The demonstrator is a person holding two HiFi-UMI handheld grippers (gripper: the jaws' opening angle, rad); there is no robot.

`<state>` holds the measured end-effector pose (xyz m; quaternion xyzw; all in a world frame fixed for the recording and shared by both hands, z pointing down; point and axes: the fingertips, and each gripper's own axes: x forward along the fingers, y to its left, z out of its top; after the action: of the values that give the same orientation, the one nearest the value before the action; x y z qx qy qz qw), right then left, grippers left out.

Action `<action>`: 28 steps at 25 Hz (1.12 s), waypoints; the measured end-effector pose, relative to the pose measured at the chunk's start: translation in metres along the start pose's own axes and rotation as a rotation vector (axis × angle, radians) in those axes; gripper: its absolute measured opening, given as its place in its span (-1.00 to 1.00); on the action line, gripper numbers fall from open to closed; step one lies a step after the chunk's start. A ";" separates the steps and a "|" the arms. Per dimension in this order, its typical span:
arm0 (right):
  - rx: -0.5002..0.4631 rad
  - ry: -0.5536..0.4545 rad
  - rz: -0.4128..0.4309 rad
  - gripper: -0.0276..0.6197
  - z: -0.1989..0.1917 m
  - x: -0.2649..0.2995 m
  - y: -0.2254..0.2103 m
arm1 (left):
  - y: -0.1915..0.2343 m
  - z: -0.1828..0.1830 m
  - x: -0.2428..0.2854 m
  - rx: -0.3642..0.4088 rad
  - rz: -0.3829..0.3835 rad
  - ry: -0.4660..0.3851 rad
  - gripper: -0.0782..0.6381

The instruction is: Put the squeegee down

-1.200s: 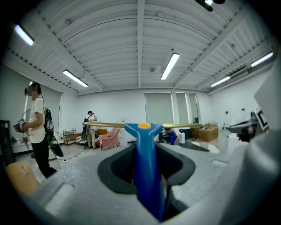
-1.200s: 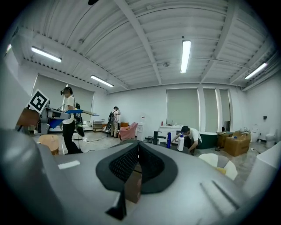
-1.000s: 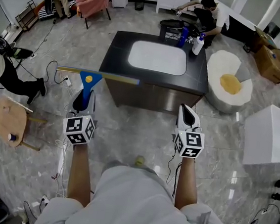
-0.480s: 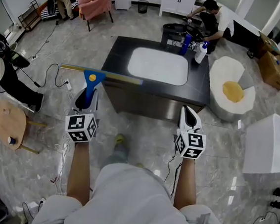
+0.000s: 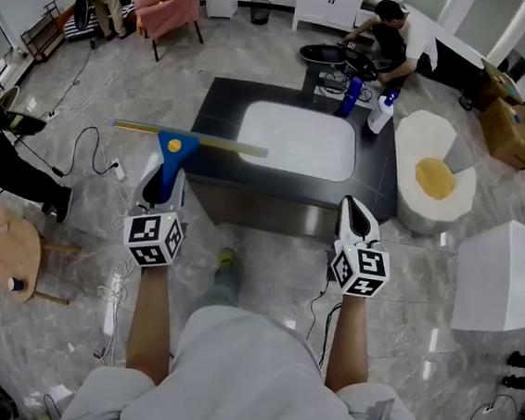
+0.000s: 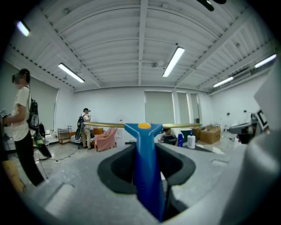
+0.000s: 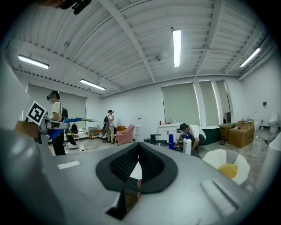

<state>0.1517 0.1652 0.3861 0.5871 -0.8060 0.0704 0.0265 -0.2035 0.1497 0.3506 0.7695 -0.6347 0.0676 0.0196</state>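
Left gripper [image 5: 160, 182]: its fingers [image 6: 115, 169] are clamped on the blue handle of the squeegee [image 5: 170, 146], set narrow about it. The handle runs straight out between them, and the blade lies crosswise at the far end, about level. Right gripper [image 5: 357, 211]: fingers closed together with nothing between them. It is held out beside the left one and well apart from it.

Position of the squeegee: carried in the air, resting on nothing. In the head view the blade's right end overlaps the near left corner of the dark counter [image 5: 220, 97], while the handle and my fingers sit short of that edge, over the floor. I cannot tell from these views how high the blade rides above the top.

Step in hand, as I judge it: carrying to the counter, with the set-down not yet begun. To do it well:

- Bring the handle fully over the dark top before lowering, so nothing hangs off the near edge.
- Keep the blade level and land it flat, clear of the white inset [image 5: 298, 139] and the bottles [image 5: 380, 112] at the far corner.
- Release only once the handle rests on the surface, then draw back along the handle's line so my fingers do not drag it.

Risk noted: an early release would drop it on the floor.
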 end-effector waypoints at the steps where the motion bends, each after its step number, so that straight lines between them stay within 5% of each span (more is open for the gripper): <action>1: -0.002 0.003 -0.004 -0.91 0.001 0.012 0.001 | 0.008 0.000 0.012 -0.005 -0.003 0.004 -0.41; 17: -0.026 0.053 -0.063 -0.91 0.025 0.202 0.026 | 0.106 0.011 0.204 -0.032 -0.109 0.040 -0.41; 28: 0.030 0.056 -0.118 -0.91 0.026 0.260 0.022 | 0.131 0.005 0.276 -0.040 -0.165 0.067 -0.41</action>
<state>0.0514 -0.0768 0.3913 0.6316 -0.7679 0.0972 0.0442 -0.2799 -0.1450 0.3735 0.8159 -0.5695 0.0786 0.0616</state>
